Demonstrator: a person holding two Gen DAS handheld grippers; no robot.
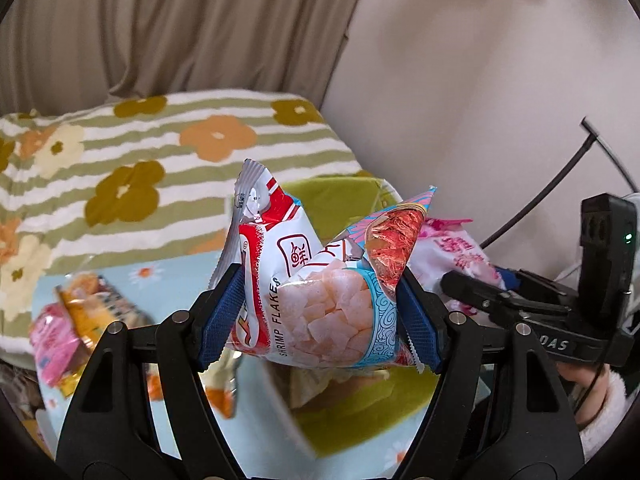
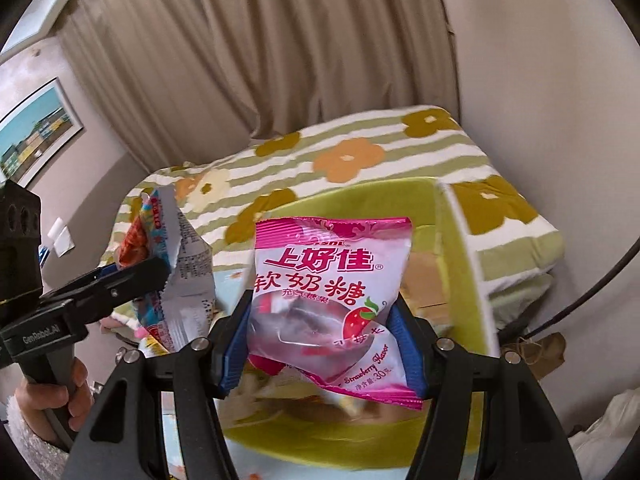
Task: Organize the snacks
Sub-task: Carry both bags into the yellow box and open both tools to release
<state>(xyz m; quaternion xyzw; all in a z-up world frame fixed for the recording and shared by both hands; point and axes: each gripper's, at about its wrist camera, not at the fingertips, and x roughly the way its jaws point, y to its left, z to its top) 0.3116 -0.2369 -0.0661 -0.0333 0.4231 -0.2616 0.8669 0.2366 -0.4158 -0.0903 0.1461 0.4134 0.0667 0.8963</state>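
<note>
Beige curtain [image 2: 240, 60] behind flowered striped blanket [image 2: 360, 152]; pale wall [image 2: 540, 80], framed picture [image 2: 36, 128].

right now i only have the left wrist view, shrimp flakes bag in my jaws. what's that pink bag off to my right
Observer: A strawberry candy bag, clamped in the right gripper.
Operator: is it over the green box
Observer: Yes, the green box sits open right behind and below it.
Operator: anything on the wall to my left
Observer: A framed picture hangs there, beside the curtain.
</note>
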